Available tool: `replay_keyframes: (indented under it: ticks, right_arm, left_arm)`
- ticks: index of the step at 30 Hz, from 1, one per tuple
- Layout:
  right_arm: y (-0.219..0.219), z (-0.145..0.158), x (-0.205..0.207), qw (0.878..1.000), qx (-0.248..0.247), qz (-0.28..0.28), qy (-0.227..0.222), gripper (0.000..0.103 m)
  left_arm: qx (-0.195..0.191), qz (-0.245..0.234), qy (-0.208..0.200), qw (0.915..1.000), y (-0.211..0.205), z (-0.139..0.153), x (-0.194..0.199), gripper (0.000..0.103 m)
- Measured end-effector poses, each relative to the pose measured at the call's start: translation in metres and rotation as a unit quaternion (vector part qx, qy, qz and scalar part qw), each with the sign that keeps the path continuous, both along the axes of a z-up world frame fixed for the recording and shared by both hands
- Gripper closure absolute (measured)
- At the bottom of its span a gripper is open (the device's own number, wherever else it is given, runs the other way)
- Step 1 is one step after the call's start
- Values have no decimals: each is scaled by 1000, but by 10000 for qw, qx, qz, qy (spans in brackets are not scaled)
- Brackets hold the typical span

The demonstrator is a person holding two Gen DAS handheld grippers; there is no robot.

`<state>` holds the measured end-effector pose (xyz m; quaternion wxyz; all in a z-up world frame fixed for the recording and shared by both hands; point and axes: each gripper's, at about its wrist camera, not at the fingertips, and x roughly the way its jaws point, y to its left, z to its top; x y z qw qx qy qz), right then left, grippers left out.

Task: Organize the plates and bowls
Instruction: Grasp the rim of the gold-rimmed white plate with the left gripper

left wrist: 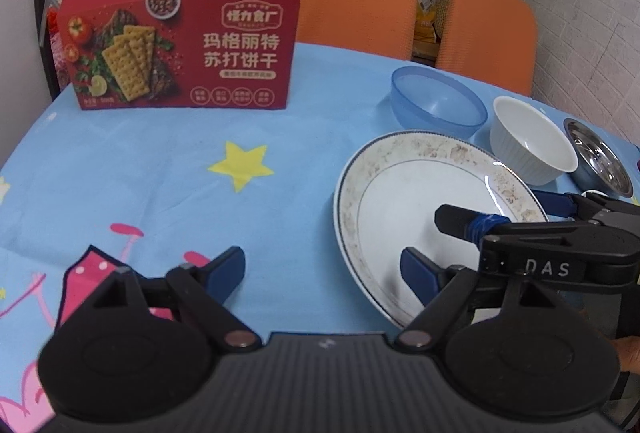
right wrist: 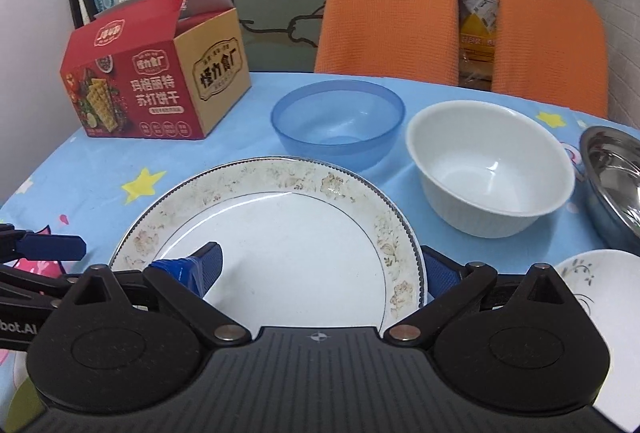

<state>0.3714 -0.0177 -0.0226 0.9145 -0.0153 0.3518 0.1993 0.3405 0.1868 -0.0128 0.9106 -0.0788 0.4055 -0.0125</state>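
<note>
Right gripper (right wrist: pixel 320 265) is wide open around the near side of the big flowery plate (right wrist: pixel 288 229), one finger over the plate and one just past its rim, and the plate lies flat on the blue tablecloth (left wrist: pixel 160 173). Left gripper (left wrist: pixel 324 273) is open too, holding nothing, with one finger over the plate's left edge. Behind the plate sit a blue bowl (right wrist: pixel 338 123), a white bowl (right wrist: pixel 490 167) and a metal bowl (right wrist: pixel 614 177), with a small white plate (right wrist: pixel 592 281) near the right side and a red cracker box (left wrist: pixel 180 45) far back.
</note>
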Motion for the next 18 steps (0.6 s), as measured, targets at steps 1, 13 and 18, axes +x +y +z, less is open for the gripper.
replay_keyframes:
  ticks: [1,13,18]
  right_arm:
    - [0,1,-1,10000,8,5,-15,15]
    - [0,-12,-20,9997,-198,114,-23,14]
    - [-3,-13,-21,9996,-156,186,-105,13]
  left_arm:
    - [-22,26,-16,10000,2,0,2,20]
    - [113,-180,108,9997,-17,-10,40,20]
    - [386,-264,44,9989,-26,-13,45,20]
